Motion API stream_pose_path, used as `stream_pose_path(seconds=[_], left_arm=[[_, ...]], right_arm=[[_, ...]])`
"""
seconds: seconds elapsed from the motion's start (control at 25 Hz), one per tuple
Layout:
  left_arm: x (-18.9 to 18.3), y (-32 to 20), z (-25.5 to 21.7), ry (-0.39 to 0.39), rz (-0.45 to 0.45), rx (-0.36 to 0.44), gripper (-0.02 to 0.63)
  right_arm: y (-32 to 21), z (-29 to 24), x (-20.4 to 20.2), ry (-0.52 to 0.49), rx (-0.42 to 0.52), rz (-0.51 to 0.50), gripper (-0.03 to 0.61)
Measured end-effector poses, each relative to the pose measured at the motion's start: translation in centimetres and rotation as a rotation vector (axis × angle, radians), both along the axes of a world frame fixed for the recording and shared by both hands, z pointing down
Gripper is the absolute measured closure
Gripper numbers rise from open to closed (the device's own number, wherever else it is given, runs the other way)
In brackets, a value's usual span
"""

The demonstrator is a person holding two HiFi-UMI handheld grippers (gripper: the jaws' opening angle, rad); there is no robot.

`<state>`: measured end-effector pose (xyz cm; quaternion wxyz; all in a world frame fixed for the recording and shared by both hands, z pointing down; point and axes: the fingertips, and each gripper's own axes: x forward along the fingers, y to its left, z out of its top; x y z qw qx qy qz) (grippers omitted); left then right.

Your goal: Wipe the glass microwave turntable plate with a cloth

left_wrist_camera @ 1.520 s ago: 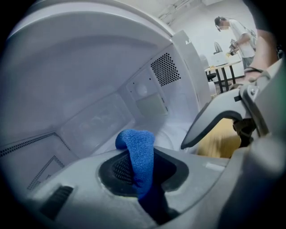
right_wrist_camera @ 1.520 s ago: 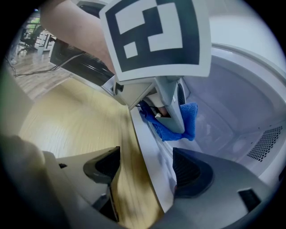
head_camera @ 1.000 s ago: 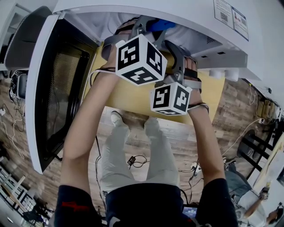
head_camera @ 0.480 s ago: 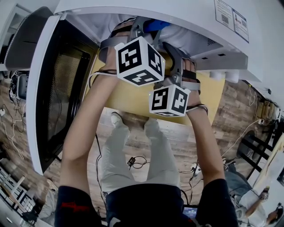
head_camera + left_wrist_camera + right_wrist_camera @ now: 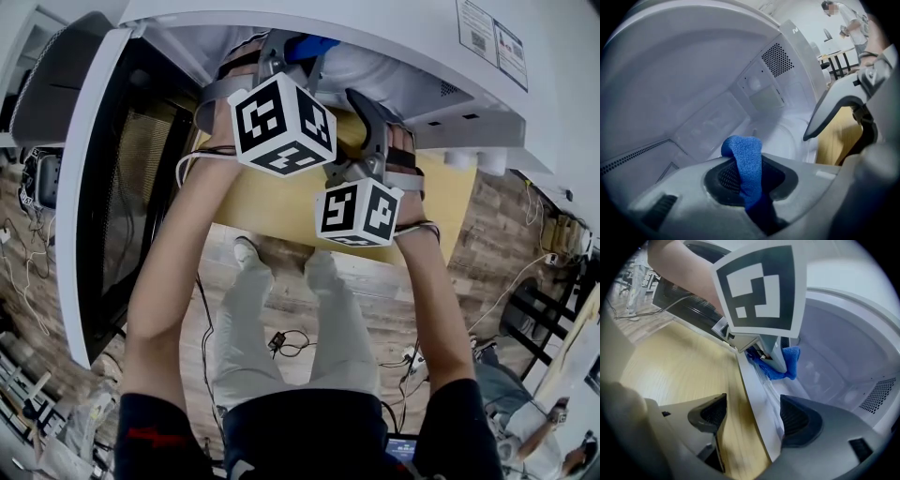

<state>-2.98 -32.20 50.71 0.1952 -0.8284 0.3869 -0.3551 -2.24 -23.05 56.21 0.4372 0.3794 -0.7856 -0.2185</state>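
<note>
Partly hidden inside the microwave [image 5: 375, 37], the left gripper [image 5: 746, 183] pinches the blue cloth [image 5: 743, 150].

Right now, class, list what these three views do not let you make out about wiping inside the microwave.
Glass plate: head view, covered by the microwave's top and marker cubes; gripper views show only pale blurred curves.
Whether the blue cloth touches it: left gripper view, the left gripper's body covers the floor beneath.
What the open right gripper straddles: right gripper view, blurred pale edge.
Label print: head view, too small.
</note>
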Motion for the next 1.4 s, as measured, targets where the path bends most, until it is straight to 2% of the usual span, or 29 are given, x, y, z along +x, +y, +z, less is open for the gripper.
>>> stream_pose_path(seconds=[0.28,0.68,1.08,1.4], left_arm=[[-1.7,-1.0,0.0,0.029,-0.094,-0.003,0.555],[-2.9,-1.7,0.0,0.066,-0.159,-0.017,0.555],[-2.7,-2.1,0.1,0.095,-0.154,-0.044,0.556],[-1.2,-2.0,0.0,0.081,-0.113,-0.044,0.555]], right_arm=[[0.0,0.0,0.0,-0.003,-0.001,-0.003,0.232],[0.1,0.0,0.0,-0.005,0.000,-0.007,0.232],[0.1,0.1,0.0,-0.008,0.000,0.000,0.232],[-0.1,0.0,0.0,-0.021,-0.004,0.010,0.232]])
